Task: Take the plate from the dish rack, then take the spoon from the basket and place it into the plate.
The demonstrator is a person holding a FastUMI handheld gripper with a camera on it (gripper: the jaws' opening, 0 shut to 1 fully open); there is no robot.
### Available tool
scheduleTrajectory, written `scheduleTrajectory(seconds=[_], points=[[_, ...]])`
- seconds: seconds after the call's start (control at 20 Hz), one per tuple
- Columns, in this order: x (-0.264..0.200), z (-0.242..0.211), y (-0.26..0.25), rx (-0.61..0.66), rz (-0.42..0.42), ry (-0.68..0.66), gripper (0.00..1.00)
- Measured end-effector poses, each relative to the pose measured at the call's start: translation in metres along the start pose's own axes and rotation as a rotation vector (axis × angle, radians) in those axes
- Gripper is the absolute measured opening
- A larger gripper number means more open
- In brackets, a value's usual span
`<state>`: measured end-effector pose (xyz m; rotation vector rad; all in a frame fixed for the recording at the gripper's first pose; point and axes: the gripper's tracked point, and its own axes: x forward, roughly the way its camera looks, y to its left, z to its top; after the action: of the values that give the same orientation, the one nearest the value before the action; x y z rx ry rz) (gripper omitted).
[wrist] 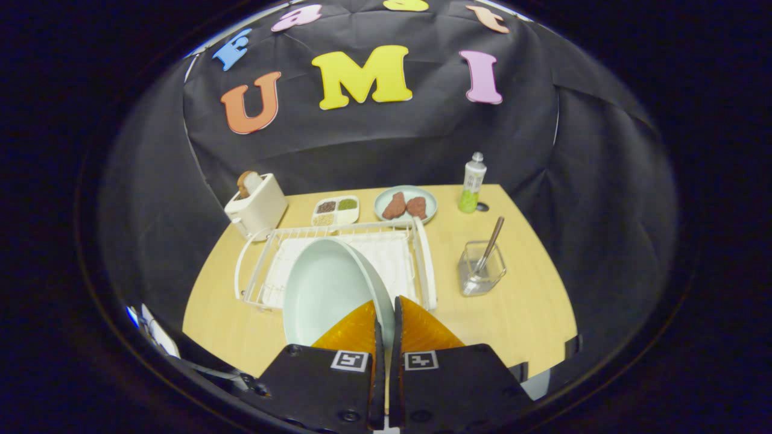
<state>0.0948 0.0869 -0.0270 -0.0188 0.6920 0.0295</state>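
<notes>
Plate (329, 289): pale green, tilted up on edge, its rim pinched between the fingers; its hollow face turns toward the left finger; it stands in front of and partly over the rack.
Gripper (386, 310): fingers nearly together, only the plate's thin rim between them, both pressing on it.
Rack (422, 253): white wire dish rack on the table, just beyond the fingers, with a white ribbed tray inside it; the plate hides much of its near part. Whether the plate's lower edge touches the rack cannot be told.
Spoon (490, 241): metal, standing slanted in the basket, handle leaning up and away from the rack.
Basket (480, 268): small clear holder on the table, to the right of the rack and a little apart from it.
Table (531, 301): light wood, bearing all the things.
Second plate (405, 203): pale green, lying flat beyond the rack's far rail, with two reddish-brown pieces of food on it.
Bottle (472, 182): upright, green and white with a pale cap, to the right of the second plate, near the table's far edge.
Divided dish (336, 210): white, with small compartments of dark, green and pale grains, left of the second plate, just beyond the rack.
Toaster (256, 205): cream, at the table's far left corner, a slice of bread standing in its slot.
</notes>
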Motion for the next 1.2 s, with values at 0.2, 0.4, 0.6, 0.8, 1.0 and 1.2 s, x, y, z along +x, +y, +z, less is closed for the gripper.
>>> scheduleTrajectory(seconds=[0.2,0.4,0.6,0.8,1.0,1.2], points=[[0.033,-0.062,-0.003,0.023,0.093,0.082,0.08],[0.076,-0.110,-0.045,0.010,-0.019,0.112,0.08],[0.099,-0.136,-0.052,0.146,0.082,0.162,0.09],[0.120,-0.148,-0.064,0.130,0.070,0.172,0.10],[0.129,-0.152,-0.086,0.035,-0.039,0.153,0.09],[0.123,-0.144,-0.094,0.003,-0.023,0.077,0.09]])
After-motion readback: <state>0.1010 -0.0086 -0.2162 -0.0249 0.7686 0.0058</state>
